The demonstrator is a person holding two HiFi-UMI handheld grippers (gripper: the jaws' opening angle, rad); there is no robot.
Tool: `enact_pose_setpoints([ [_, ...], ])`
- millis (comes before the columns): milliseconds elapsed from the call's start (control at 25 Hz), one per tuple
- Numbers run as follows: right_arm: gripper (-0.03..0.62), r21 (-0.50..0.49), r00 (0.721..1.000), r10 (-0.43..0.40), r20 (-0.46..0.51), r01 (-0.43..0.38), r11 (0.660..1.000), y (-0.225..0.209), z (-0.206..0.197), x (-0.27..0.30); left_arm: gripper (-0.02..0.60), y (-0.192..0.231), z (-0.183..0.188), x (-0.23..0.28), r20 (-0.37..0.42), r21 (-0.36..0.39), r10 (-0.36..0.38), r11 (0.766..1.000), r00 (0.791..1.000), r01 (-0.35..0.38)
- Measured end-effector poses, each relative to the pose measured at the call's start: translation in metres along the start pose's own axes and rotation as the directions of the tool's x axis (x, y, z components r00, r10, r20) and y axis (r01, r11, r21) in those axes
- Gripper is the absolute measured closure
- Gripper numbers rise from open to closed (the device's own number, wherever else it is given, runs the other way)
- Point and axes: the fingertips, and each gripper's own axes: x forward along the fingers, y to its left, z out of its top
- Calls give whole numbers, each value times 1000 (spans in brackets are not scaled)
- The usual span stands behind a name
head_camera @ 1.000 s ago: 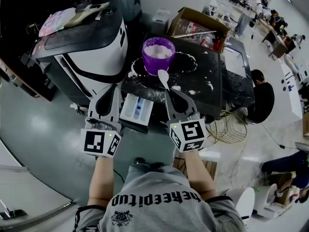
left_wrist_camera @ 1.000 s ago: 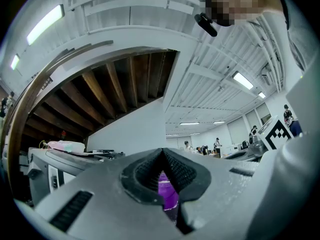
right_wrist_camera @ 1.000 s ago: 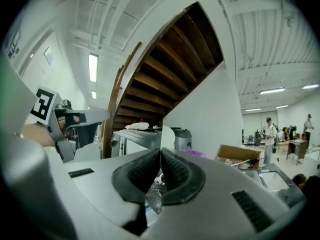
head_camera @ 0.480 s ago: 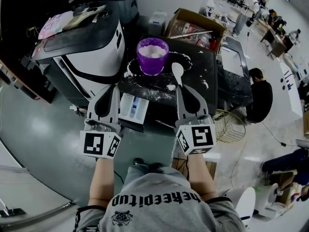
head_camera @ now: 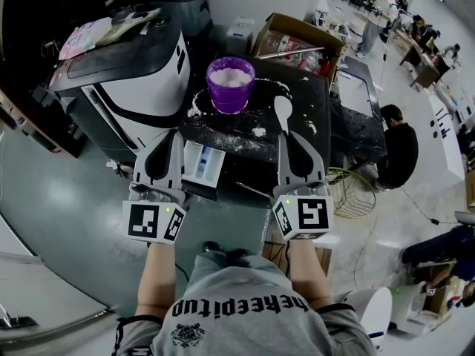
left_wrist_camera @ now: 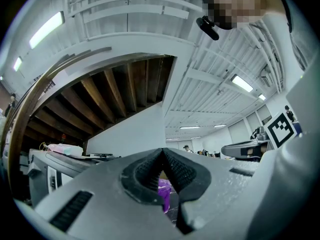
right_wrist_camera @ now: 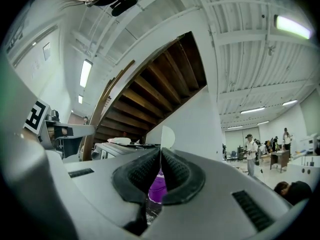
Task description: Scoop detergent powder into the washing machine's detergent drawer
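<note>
A purple tub [head_camera: 230,84] full of white powder stands on a black, powder-strewn tabletop [head_camera: 297,136]. My right gripper [head_camera: 286,133] is shut on the handle of a white spoon [head_camera: 283,108]. The spoon's bowl hovers over the tabletop, right of the tub and apart from it. In the right gripper view the spoon [right_wrist_camera: 167,136] stands up above the shut right gripper [right_wrist_camera: 160,154], with the tub [right_wrist_camera: 158,186] behind. My left gripper [head_camera: 176,133] is shut and empty, just left of the open white detergent drawer [head_camera: 202,165]. The left gripper [left_wrist_camera: 161,155] shows pads touching.
A white and black washing machine [head_camera: 126,65] stands at the left with papers on top. A cardboard box [head_camera: 300,39] sits behind the tabletop. A wire basket [head_camera: 347,193] and a seated person [head_camera: 401,145] are to the right.
My right gripper has carried the spoon from the tub's front rim rightward, over the tabletop. The left gripper has stayed put.
</note>
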Motion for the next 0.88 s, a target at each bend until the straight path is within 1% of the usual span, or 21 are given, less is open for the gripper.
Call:
enact_pose_setpoints([
  [520, 588, 3, 1000, 1, -3, -1, 1000, 4, 1, -11, 578, -8, 4, -5, 7, -13, -10, 1000, 1000, 10],
  [880, 588, 3, 1000, -2, -4, 3, 1000, 7, 2, -11, 578, -6, 2, -5, 4, -27, -12, 1000, 1000, 12],
])
